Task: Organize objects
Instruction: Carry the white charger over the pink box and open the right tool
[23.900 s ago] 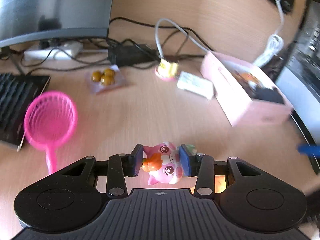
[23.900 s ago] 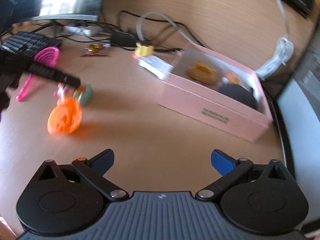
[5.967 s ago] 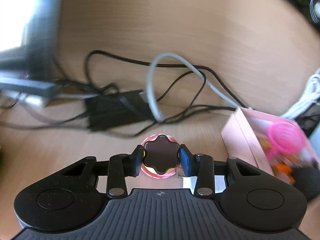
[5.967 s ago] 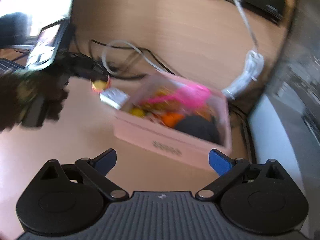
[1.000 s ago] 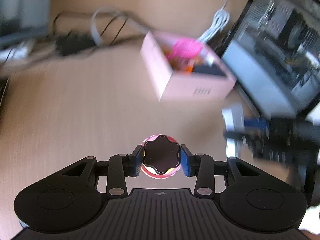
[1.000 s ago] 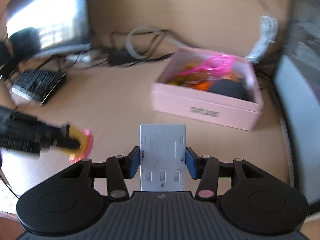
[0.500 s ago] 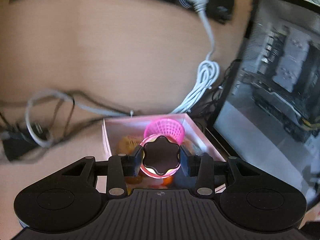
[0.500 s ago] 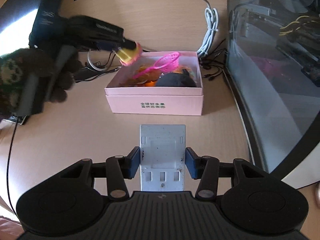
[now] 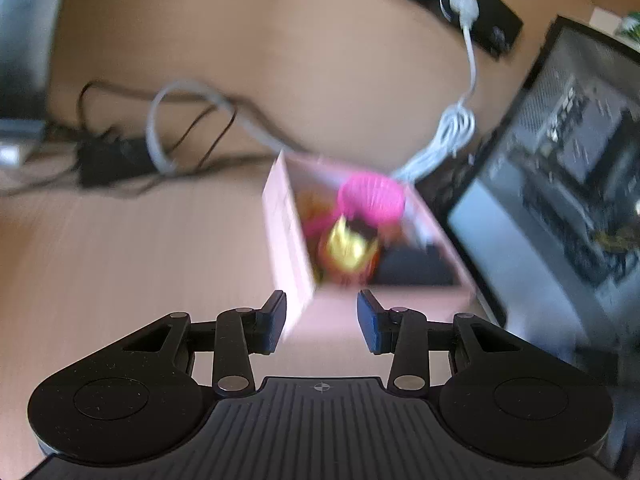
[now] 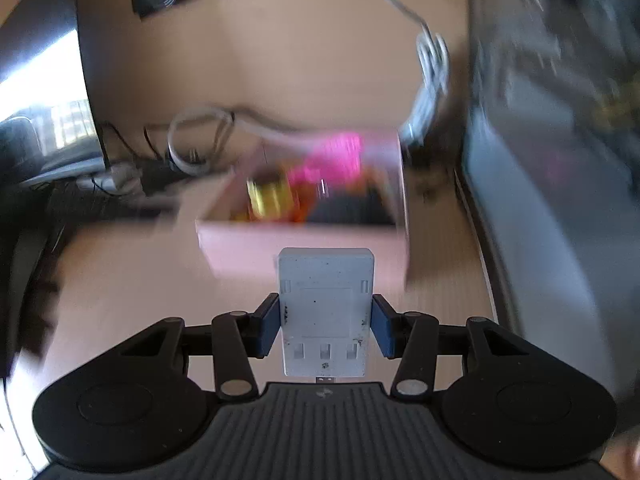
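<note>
Left wrist view shows the left gripper (image 9: 322, 322) with its blue-padded jaws parted and nothing between them; the gap frames only the near corner of the pink box (image 9: 286, 236). That box sits on the wooden desk (image 9: 132, 264), just ahead of the fingertips and turned so one corner points toward the camera. Inside it, through heavy blur, I can make out a pink net scoop (image 9: 370, 198) toward the back, a yellow and dark round toy (image 9: 350, 248) lying below it, some orange pieces and a dark object to the right. A tangle of black and grey cables (image 9: 176, 136) lies on the desk behind and to the left of the box, and a white coiled cord (image 9: 452, 136) hangs from a wall socket strip down to the box's far corner. A glass-sided computer case (image 9: 568, 184) stands to the right.

From the right wrist view, the right gripper (image 10: 325, 330) has its jaws clamped on the long sides of a flat white rectangular adapter (image 10: 326, 308), which points forward out of the fingers. It is held above the desk, short of the box's near wall (image 10: 304, 248) and not yet inside. The yellow toy (image 10: 272, 196) and pink scoop (image 10: 328, 160) show in the box beyond it. A monitor (image 10: 48, 100) stands at the left.
</note>
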Demonstrator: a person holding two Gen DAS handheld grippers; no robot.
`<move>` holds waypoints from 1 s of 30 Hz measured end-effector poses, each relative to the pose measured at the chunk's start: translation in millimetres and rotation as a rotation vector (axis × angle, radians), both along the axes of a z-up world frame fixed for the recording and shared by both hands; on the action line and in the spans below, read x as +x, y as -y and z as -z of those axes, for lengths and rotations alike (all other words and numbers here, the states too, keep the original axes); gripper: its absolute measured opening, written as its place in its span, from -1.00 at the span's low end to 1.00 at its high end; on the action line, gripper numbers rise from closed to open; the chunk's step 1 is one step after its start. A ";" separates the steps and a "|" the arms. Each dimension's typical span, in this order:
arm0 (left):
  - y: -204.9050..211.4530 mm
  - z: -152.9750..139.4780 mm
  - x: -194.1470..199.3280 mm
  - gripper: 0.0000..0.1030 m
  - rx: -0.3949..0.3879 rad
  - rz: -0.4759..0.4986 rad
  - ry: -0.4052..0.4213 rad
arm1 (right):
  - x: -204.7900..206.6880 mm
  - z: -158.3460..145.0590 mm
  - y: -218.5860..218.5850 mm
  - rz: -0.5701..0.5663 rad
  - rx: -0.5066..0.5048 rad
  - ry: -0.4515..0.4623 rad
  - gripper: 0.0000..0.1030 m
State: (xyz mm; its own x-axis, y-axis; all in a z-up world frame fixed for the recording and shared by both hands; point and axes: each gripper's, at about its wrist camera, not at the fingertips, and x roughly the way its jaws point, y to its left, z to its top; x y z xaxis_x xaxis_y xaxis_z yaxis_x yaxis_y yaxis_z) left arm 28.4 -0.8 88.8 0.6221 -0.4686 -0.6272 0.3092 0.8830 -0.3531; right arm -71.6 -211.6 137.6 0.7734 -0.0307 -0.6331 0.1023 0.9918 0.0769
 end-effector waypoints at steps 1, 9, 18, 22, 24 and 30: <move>-3.5 2.6 -9.7 -0.17 0.016 0.006 -0.020 | 8.6 -10.0 -1.2 -0.006 -0.020 0.031 -0.08; -43.9 21.0 -71.7 -0.18 0.079 -0.004 -0.112 | 91.6 -59.7 -8.8 0.023 -0.184 0.171 -0.08; -77.7 31.0 -85.3 -0.18 0.068 -0.091 -0.179 | 117.0 -21.2 -9.2 0.024 -0.095 0.088 0.53; -73.8 39.1 -78.5 -0.18 0.057 -0.071 -0.202 | 73.1 12.1 -21.0 -0.012 -0.169 0.054 0.62; -64.5 36.4 -70.3 -0.18 0.046 -0.053 -0.185 | 56.7 30.4 -19.4 -0.010 -0.187 0.000 0.62; -25.0 19.3 -37.7 -0.18 0.027 -0.002 -0.114 | 36.6 52.2 2.5 0.058 -0.101 -0.103 0.62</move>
State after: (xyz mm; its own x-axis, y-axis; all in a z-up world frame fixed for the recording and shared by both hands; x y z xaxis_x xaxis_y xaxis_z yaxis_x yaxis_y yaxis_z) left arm -9.3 24.2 69.5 0.5470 -0.4496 -0.7061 0.2667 0.8932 -0.3621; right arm -35.0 -214.1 85.4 0.6998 -0.1406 -0.7004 0.1617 0.9862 -0.0364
